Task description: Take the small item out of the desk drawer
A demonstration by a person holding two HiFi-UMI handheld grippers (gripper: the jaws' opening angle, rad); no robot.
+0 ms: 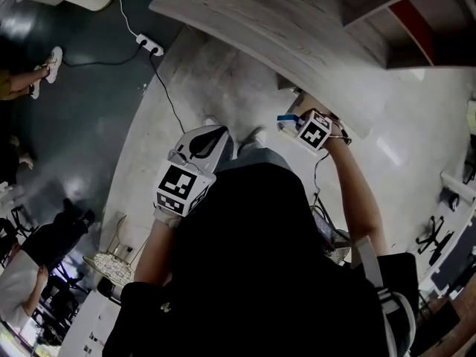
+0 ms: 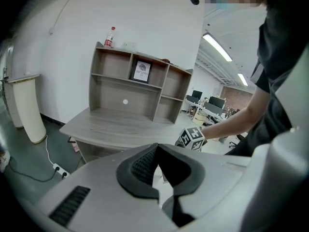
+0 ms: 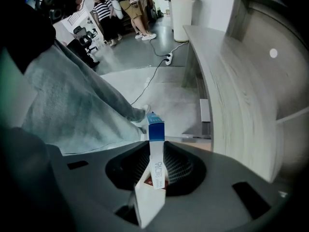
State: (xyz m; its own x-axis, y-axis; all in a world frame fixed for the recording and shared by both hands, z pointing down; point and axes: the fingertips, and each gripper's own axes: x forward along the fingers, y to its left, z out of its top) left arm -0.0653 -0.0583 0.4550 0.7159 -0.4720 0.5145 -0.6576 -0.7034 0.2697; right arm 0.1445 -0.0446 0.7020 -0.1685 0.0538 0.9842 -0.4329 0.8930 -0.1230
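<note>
My right gripper [image 3: 157, 164] is shut on a small white box with a blue end [image 3: 156, 128], which stands upright between the dark pads. From the head view, the box [image 1: 285, 123] and right gripper [image 1: 297, 129] hang just off the edge of the grey wooden desk [image 1: 282, 28], over the floor. A pale drawer part [image 3: 205, 111] shows under the desk's edge, beyond the box. My left gripper [image 2: 157, 174] is held back from the desk [image 2: 120, 124] with its jaws together and nothing in them. It hovers over the floor at my left [image 1: 199, 144].
A shelf unit [image 2: 140, 88] stands on the desk's back, with a bottle [image 2: 110, 36] on top. A power strip [image 1: 149, 47] and its cable lie on the floor. A white bin [image 3: 182, 16] stands at the desk's end. People [image 3: 120, 8] stand farther off.
</note>
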